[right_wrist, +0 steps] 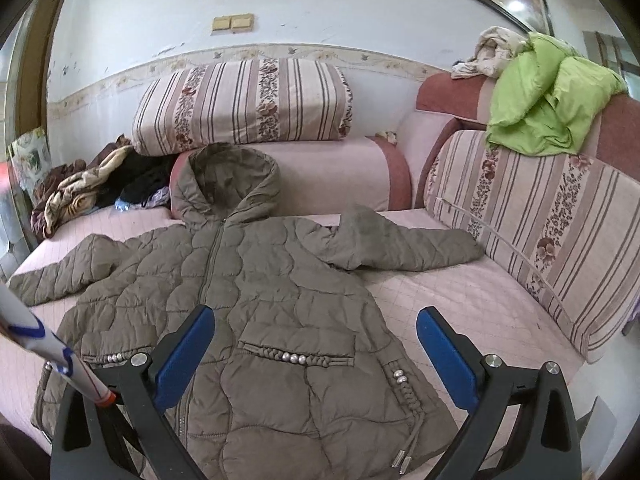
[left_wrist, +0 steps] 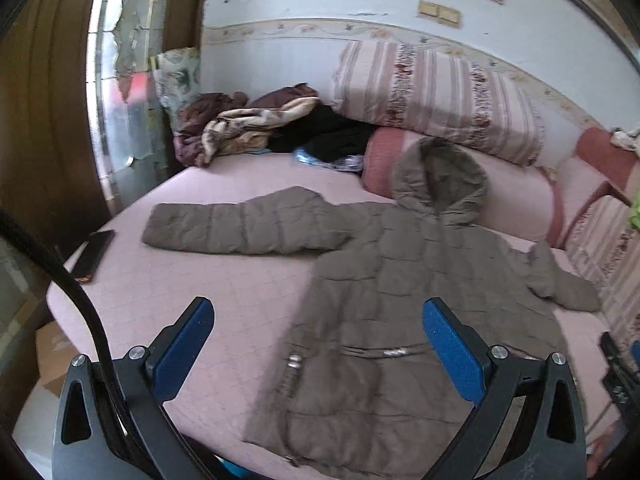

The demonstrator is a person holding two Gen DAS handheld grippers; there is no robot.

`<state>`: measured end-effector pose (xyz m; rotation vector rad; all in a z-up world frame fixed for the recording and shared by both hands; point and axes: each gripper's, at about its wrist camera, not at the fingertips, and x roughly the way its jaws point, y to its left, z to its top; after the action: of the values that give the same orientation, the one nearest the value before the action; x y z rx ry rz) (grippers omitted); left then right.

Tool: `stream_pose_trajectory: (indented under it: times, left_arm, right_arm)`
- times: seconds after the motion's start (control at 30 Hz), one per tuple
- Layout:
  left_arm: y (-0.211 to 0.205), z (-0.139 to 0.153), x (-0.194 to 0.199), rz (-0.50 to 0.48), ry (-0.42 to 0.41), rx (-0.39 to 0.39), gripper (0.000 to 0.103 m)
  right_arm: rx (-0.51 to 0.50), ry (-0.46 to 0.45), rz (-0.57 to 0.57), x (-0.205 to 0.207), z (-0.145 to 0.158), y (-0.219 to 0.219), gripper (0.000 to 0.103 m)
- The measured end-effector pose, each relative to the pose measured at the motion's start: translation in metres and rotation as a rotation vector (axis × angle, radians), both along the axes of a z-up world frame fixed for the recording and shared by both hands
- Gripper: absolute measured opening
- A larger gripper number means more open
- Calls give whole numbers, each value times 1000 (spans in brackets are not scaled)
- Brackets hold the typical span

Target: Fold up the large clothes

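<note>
Through my left wrist view, my left claw (left_wrist: 318, 344) hangs spread wide and empty above the near edge of the bed (left_wrist: 224, 296). The brown hooded jacket (left_wrist: 400, 304) lies flat, front up, under and ahead of my right-hand finger; its hem reaches the near edge, one sleeve stretches toward the bed's left edge, and the hood rests against the pink bolster (left_wrist: 384, 160).

Through my right wrist view, my right claw (right_wrist: 316, 346) is likewise spread, gripping nothing, directly over the jacket's (right_wrist: 280, 300) lower half. The other sleeve points toward the striped cushion (right_wrist: 552, 240) at the right edge.
</note>
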<state>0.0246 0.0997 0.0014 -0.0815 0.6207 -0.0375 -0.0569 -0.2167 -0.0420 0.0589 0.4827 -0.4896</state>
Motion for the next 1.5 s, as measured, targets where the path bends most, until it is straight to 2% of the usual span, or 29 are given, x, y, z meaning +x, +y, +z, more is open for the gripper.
stream_pose_trajectory:
  times: [0.13,0.23,0.3,0.4,0.57,0.63,0.7,0.83,1.03,1.1,1.13,1.23,1.4,1.43,1.5]
  left_arm:
    - [15,-12,13,32,23,35,103]
    - [26,-25,28,46,100,61,102]
    - [36,-33,36,70,118,70,101]
    - [56,-41,48,116,133,75,101]
    - [111,-52,71,204,178,-20,101]
    - [140,-58,81,269,189,-87,101]
    - [164,-65,93,308,214,-117,101]
    - [208,-78,129,332,278,-108,101]
    - [253,-106,194,370,330,-58,101]
    - [265,-116,212,385,344,-114,101]
    - [273,-123,221,385,362,-168,101]
    - [287,-138,242,387,392,-275,101]
    - [301,-161,272,400,414,-419,101]
    - [304,-164,278,415,411,-445,100]
    - [304,-164,286,433,383,-449,101]
  right_arm:
    - [1,40,37,14,-4,7,102]
    - [28,96,73,31,-11,13,102]
    - [39,125,86,40,-15,18,102]
    - [29,142,134,52,-19,33,97]
    - [-40,100,185,67,-21,64,96]
    - [-37,150,231,81,-28,77,96]
    - [-5,188,269,91,-35,83,95]
    - [88,239,347,105,-52,92,94]
    - [108,265,337,118,-67,89,93]
    - [134,269,327,121,-72,83,93]
    - [146,271,323,121,-73,79,92]
    - [196,281,306,126,-80,68,87]
    - [202,281,260,130,-88,56,85]
    - [202,282,251,130,-89,54,85]
    - [206,281,231,131,-91,49,85]
